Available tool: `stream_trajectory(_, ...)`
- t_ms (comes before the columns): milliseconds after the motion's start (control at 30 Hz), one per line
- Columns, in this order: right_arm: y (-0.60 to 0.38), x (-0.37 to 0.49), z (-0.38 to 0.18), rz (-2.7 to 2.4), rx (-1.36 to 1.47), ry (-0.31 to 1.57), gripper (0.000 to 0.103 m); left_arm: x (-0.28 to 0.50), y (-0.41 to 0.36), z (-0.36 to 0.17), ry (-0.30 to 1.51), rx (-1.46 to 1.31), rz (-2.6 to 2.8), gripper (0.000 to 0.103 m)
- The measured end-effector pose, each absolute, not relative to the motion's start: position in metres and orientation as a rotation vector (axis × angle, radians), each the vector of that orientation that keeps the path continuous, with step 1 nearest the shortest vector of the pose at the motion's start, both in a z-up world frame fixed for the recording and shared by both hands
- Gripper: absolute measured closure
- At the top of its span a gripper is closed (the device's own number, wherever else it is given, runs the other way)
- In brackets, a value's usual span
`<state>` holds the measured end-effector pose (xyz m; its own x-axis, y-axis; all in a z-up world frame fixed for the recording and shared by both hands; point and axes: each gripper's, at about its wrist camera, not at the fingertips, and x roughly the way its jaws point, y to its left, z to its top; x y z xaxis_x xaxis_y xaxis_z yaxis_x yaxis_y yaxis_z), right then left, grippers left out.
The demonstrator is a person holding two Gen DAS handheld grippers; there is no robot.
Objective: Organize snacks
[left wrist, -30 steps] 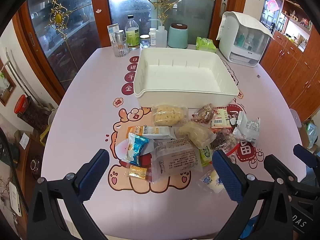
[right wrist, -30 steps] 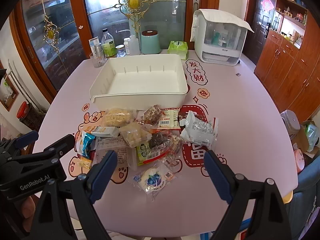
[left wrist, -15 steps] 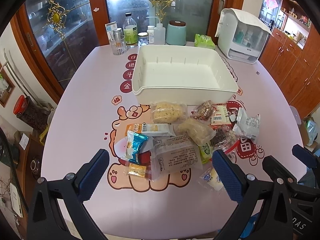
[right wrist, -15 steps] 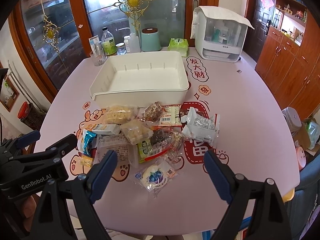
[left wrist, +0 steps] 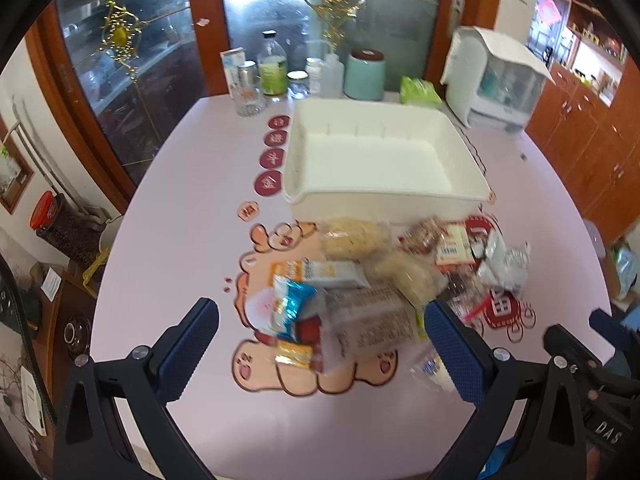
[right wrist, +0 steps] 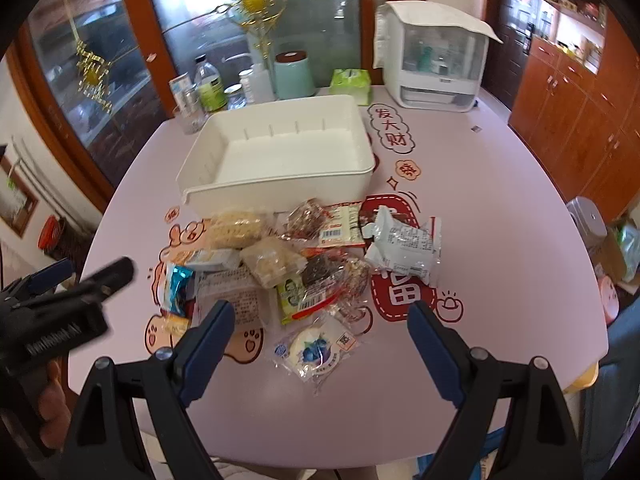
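Nearest, both the left gripper [left wrist: 322, 334] and right gripper [right wrist: 320, 330] hover with jaws wide, holding and touching nothing. Just beyond, at 12 o'clock, the snacks [right wrist: 304, 256] lie heaped and overlapping, so a pinch could likely catch two slippery wrappers or drag the pile. Farther at 12 o'clock the bin [right wrist: 280, 152] stands empty, touching the heap.

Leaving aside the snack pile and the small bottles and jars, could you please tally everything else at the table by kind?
White rectangular plastic bin: 1
Mint-green cylindrical canister, brown lid: 1
Green tissue pack: 1
White countertop appliance: 1
Black hand-held grippers, blue pads: 2 (left hand-held gripper, right hand-held gripper, both open)
Total: 6
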<state>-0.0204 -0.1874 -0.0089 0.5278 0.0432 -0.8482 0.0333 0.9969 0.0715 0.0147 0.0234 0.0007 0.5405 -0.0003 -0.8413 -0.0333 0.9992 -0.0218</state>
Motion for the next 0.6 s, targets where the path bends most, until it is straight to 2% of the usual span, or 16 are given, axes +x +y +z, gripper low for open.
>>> stream_trajectory(333, -0.193, -0.014, -0.024, -0.023, 0.158, 1.053, 0.014, 0.041, 0.054, -0.002, 1.020, 0.044, -0.058, 0.001)
stream_trajectory(600, -0.200, -0.011, -0.079, -0.098, 0.250, 1.153, 0.014, 0.067, 0.080, -0.068, 1.149, 0.059, -0.099, 0.001)
